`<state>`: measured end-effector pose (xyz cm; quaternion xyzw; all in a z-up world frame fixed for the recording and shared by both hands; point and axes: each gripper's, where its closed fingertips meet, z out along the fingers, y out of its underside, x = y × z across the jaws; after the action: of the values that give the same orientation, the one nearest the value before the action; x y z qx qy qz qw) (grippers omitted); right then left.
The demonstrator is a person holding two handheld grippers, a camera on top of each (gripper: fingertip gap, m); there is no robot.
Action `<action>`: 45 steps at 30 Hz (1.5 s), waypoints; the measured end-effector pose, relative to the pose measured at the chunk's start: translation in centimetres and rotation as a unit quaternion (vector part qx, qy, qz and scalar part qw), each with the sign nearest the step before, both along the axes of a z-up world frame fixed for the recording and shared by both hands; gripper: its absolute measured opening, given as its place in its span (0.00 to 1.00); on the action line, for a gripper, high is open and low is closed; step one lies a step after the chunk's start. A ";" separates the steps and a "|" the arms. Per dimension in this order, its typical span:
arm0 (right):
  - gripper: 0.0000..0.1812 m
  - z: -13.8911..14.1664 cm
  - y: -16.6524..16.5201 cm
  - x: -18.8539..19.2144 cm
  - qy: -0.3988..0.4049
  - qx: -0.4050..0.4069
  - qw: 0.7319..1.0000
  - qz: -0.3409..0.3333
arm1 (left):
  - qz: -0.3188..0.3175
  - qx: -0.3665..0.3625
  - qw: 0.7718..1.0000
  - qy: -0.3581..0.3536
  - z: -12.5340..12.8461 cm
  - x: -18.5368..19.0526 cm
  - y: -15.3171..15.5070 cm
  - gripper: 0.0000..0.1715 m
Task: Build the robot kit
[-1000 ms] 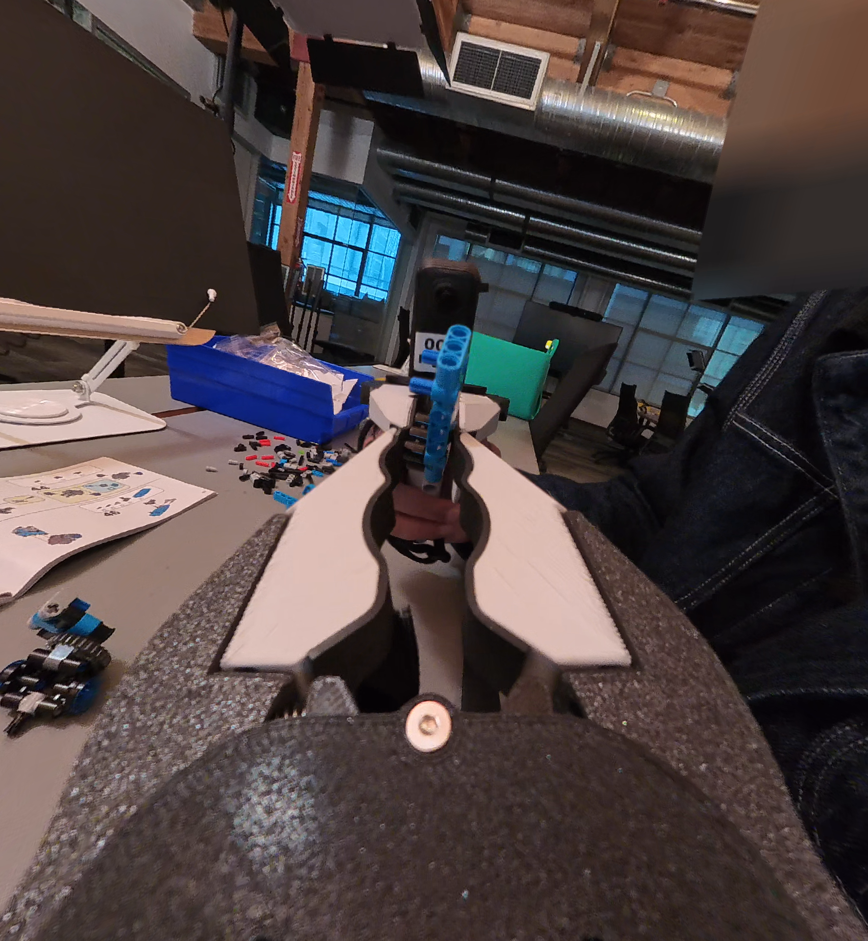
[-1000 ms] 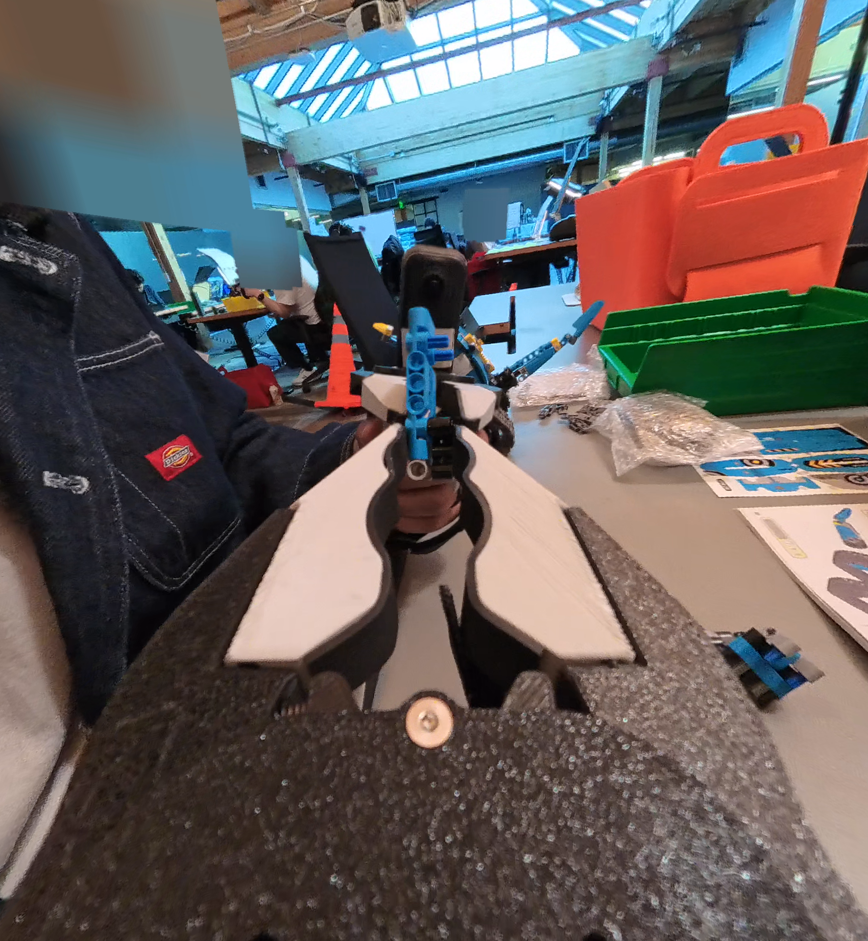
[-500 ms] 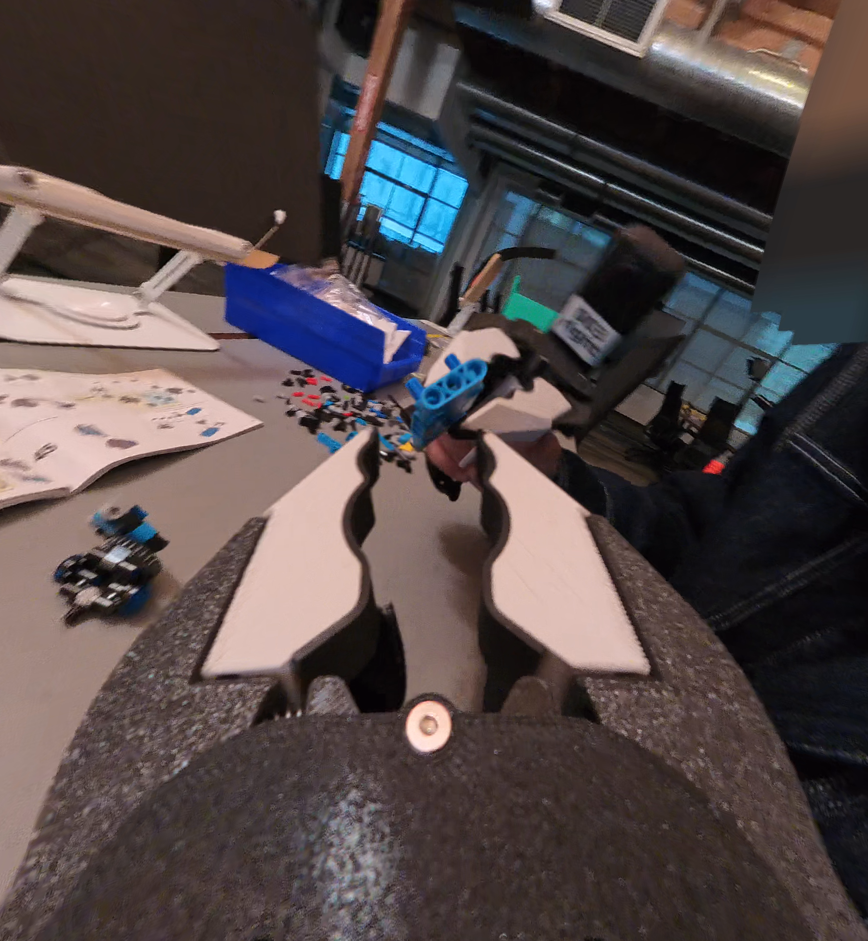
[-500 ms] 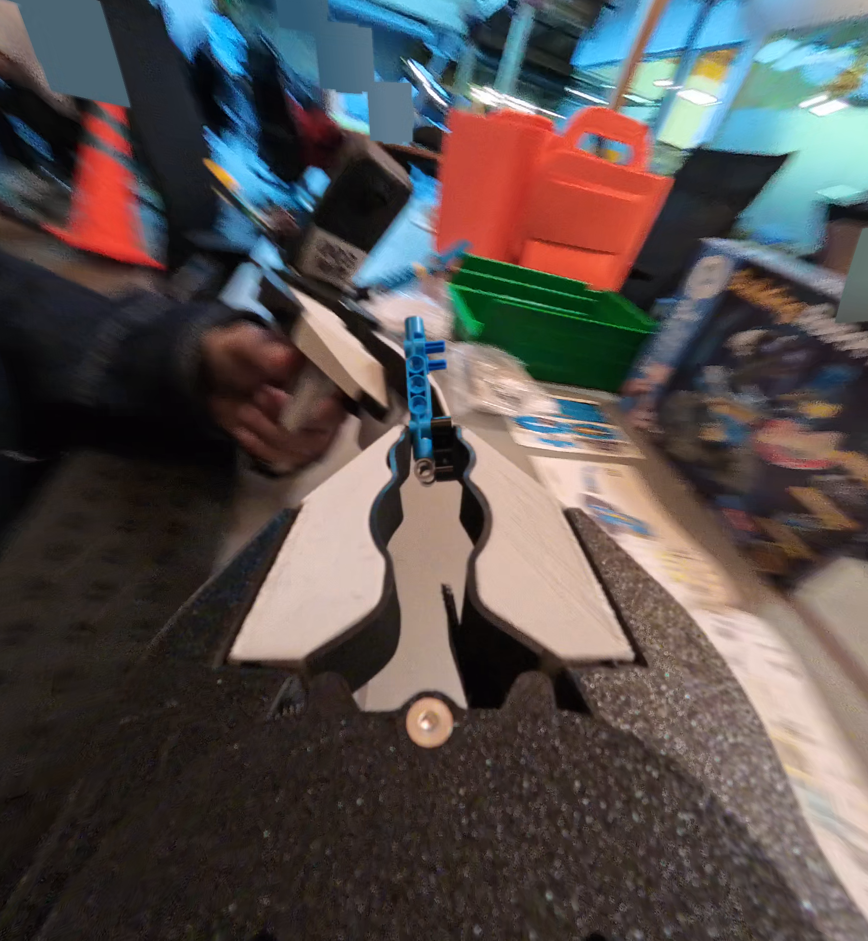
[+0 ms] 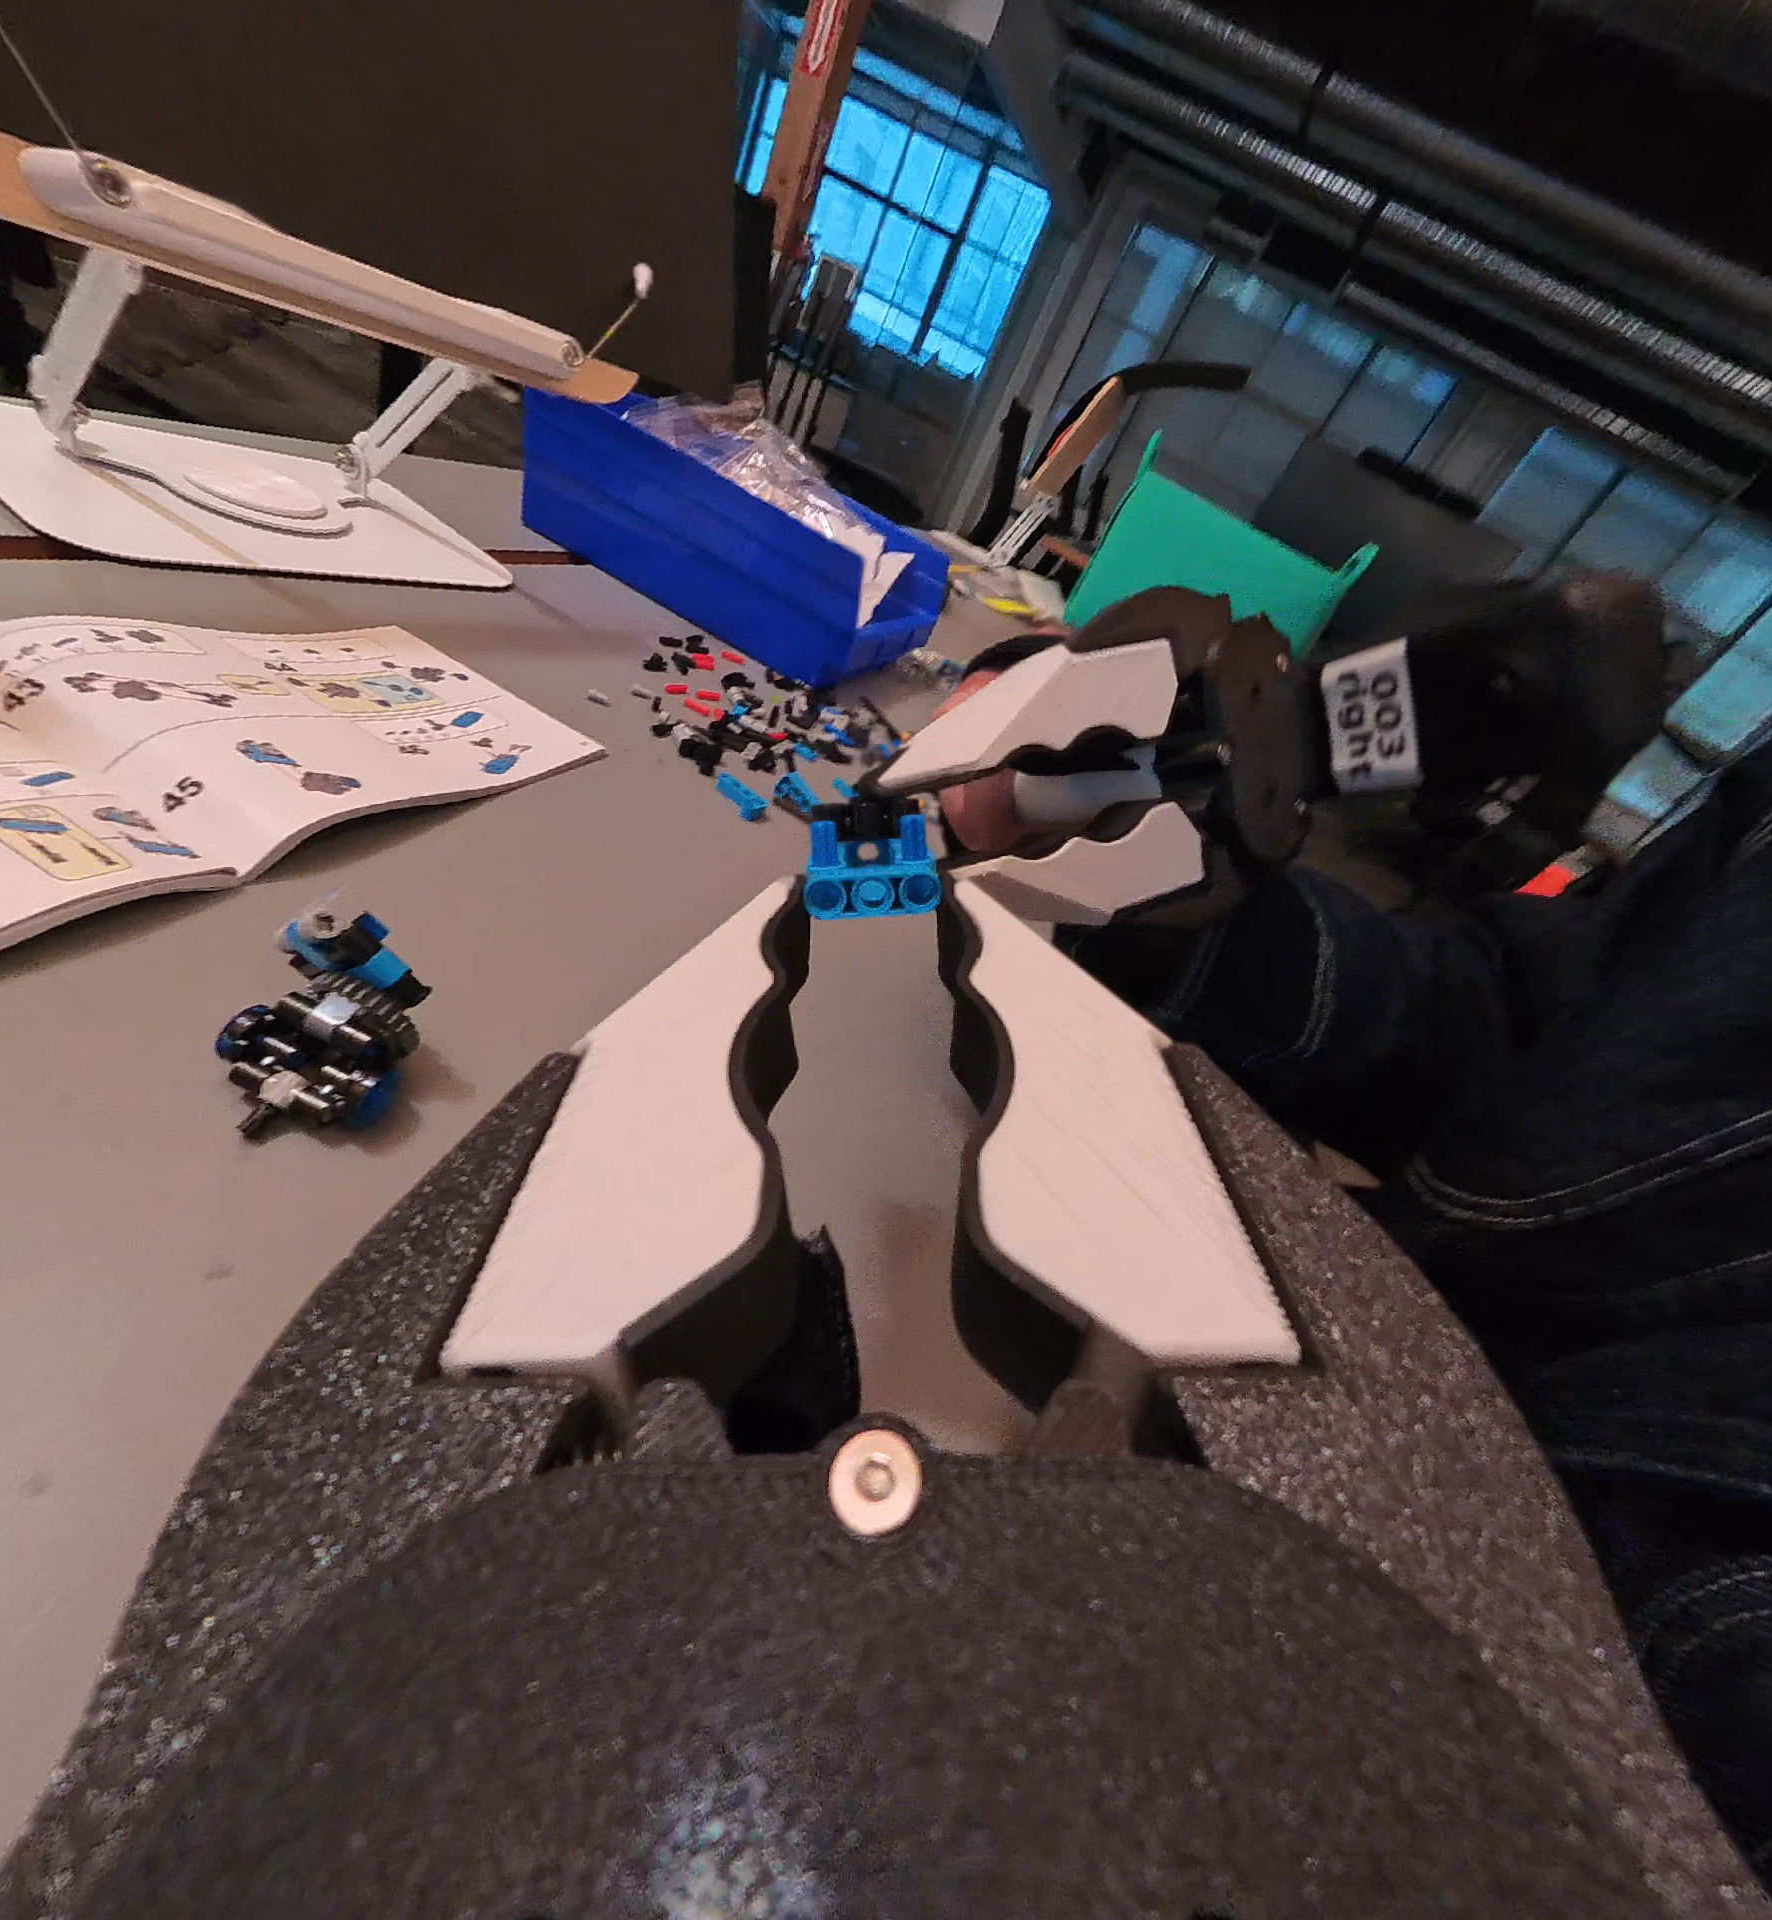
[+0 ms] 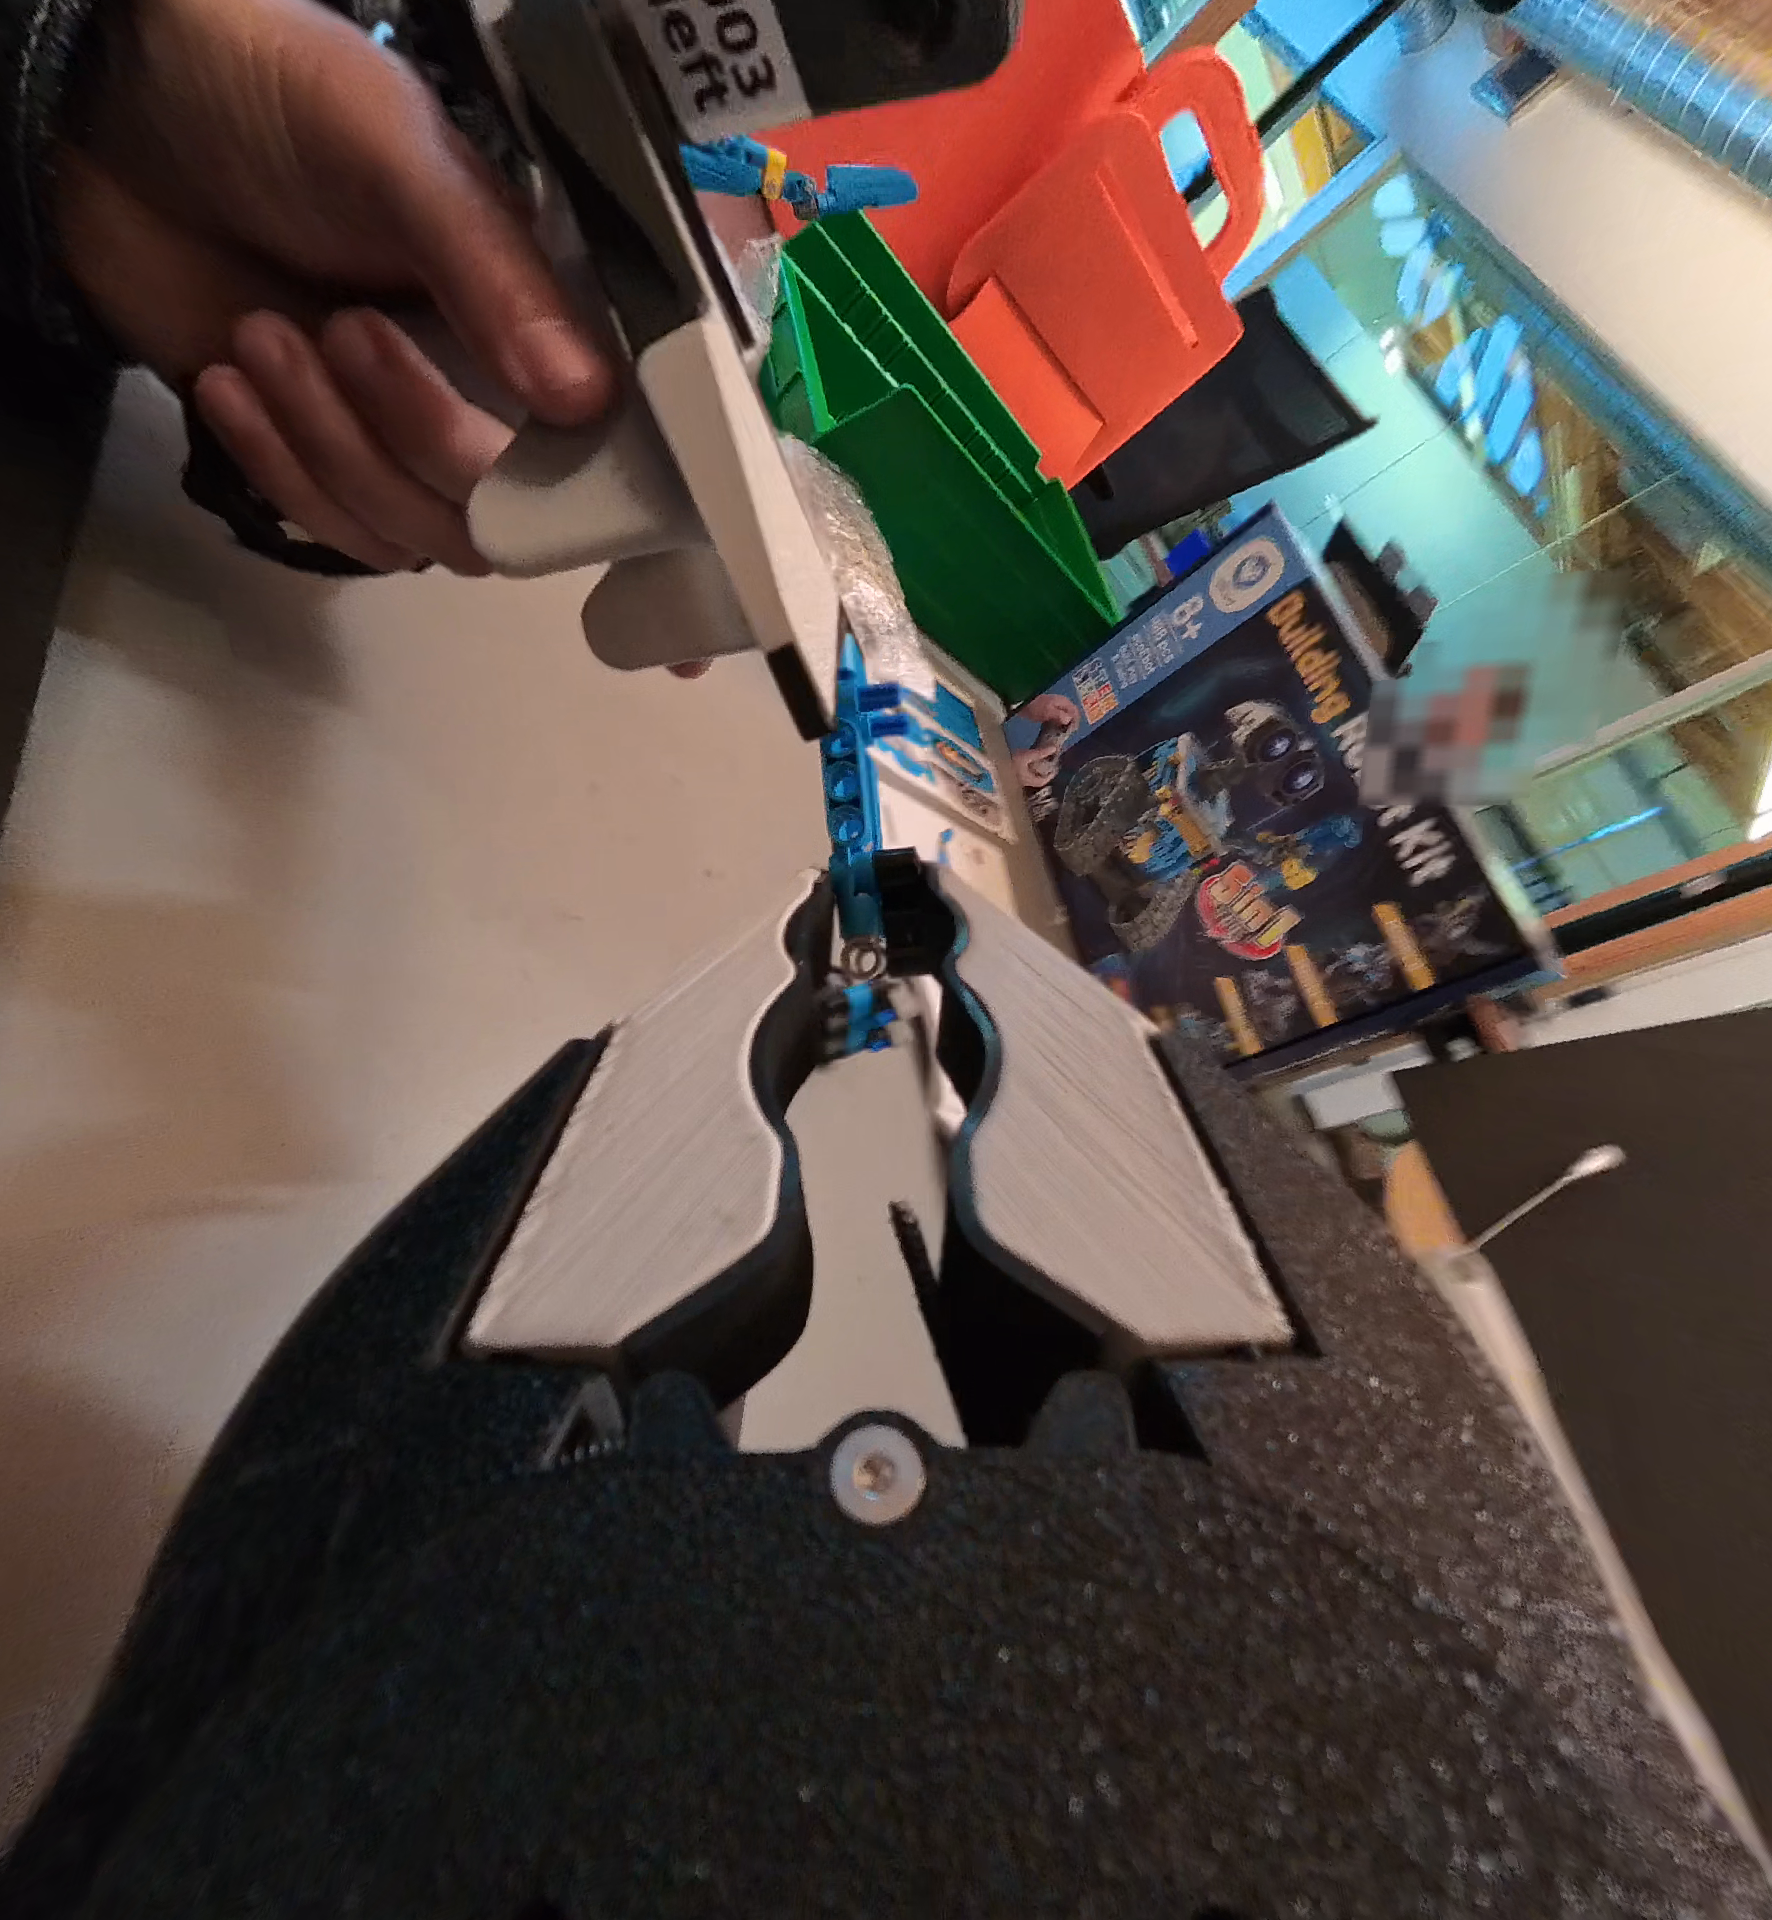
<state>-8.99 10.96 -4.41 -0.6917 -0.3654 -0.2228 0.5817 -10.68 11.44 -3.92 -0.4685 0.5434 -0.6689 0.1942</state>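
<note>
Two handheld tongs meet over a grey worktop. The left tongs have their two white fingers spread apart, and a small blue and black brick piece sits just past their tips. From this view it is hard to tell whether they touch it. The right tongs are clamped on that same brick piece, gripping its lower end where a black block joins a blue beam. In the left wrist view, the right tongs come in from the right, turned on their side, with the piece at their tips.

On the worktop to the left lies a small black and blue wheeled build, with an open instruction booklet beyond it. Farther off are scattered small parts and a blue bin. The right wrist view is blurred; it shows a green bin, an orange case and a dark kit box.
</note>
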 end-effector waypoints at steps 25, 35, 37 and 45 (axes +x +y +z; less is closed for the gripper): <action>0.20 -6.8 -4.2 16.2 0.296 -0.142 0.899 -0.290 | 0.002 0.310 0.929 0.204 -11.5 2.7 -1.4 0.14; 0.19 -7.1 -5.5 16.9 0.372 -0.201 0.861 -0.284 | -0.016 0.328 0.918 0.222 -12.4 2.2 -1.6 0.15; 0.35 -5.4 -7.2 16.3 0.381 -0.281 0.840 -0.264 | -0.015 0.335 0.916 0.221 -12.4 2.2 -1.6 0.15; 0.31 4.1 -4.5 21.6 0.274 -0.360 0.838 -0.305 | -0.015 0.361 0.900 0.243 -9.4 1.5 -1.0 0.23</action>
<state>12.60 6.47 -0.36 -0.9616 -0.0155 -0.0430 0.2707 -9.23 10.48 -13.28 -0.5065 0.7848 -0.2951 0.2015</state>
